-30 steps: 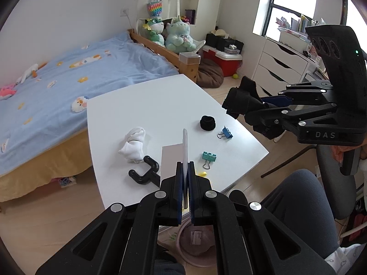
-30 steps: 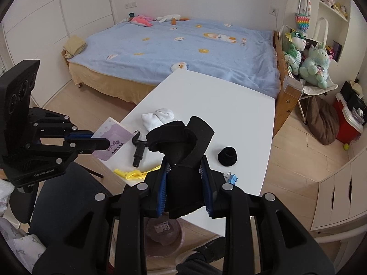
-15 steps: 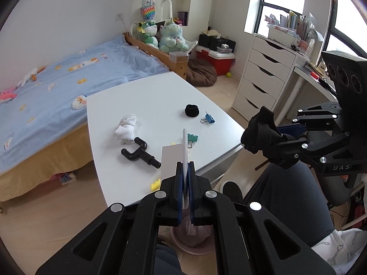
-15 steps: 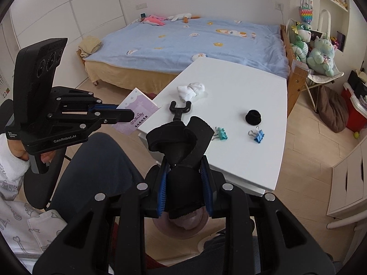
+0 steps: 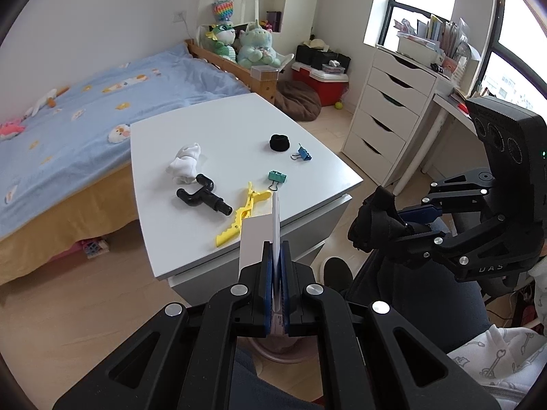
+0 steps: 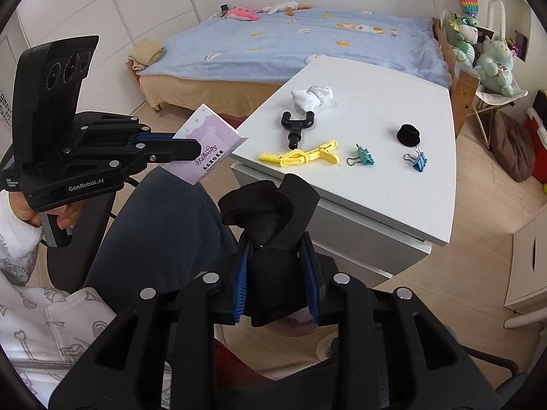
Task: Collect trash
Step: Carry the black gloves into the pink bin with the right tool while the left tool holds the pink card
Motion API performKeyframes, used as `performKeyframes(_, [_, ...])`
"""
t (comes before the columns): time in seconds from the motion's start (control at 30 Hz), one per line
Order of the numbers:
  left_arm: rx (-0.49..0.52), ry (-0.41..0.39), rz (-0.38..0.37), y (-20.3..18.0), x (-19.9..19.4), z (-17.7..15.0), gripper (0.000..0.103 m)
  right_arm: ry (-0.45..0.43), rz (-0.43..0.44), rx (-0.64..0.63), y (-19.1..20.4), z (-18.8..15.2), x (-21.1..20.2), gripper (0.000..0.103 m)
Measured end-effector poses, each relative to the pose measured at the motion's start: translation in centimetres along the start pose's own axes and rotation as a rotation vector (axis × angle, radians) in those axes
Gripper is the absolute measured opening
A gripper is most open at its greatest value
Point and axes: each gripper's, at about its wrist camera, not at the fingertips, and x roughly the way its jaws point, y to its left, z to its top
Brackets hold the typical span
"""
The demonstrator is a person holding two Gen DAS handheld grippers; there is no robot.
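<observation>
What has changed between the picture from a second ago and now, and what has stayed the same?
Both grippers have drawn back off the white table toward the person's lap, above the pink bin. The left gripper still clamps the purple card; the right gripper still has the black foam piece between its jaws, which are now opening. The table's items lie unmoved.

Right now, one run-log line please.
left gripper: shut on paper card | right gripper: opening, black strap between | pink bin below
</observation>
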Motion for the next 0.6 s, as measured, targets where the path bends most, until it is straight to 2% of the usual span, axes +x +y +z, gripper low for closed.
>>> performKeyframes(0.03, [-0.002, -0.001, 0.0, 0.1, -0.1, 0.0, 0.004, 0.002, 0.003, -0.001, -0.1, 0.0, 0.1, 0.039])
performKeyframes(0.07, [-0.002, -0.002, 0.002, 0.1, -0.1, 0.0, 0.004, 0.001, 0.005, -0.001, 0.0, 0.0, 0.2, 0.052])
performKeyframes(0.1, [-0.002, -0.003, 0.003, 0.2, -0.1, 0.0, 0.004, -0.005, -0.001, 0.002, 0.0, 0.0, 0.2, 0.06])
performKeyframes(0.13, [-0.003, -0.003, 0.003, 0.2, -0.1, 0.0, 0.004, -0.012, -0.01, 0.006, -0.1, -0.1, 0.1, 0.073])
performKeyframes(0.27, [0.0, 0.004, -0.003, 0.2, 0.0, -0.1, 0.004, -0.033, -0.046, 0.026, -0.5, 0.1, -0.2, 0.092])
performKeyframes(0.6, [0.019, 0.024, -0.03, -0.8, 0.7, -0.4, 0.004, -0.051, -0.112, 0.078, -1.6, 0.2, -1.4, 0.098])
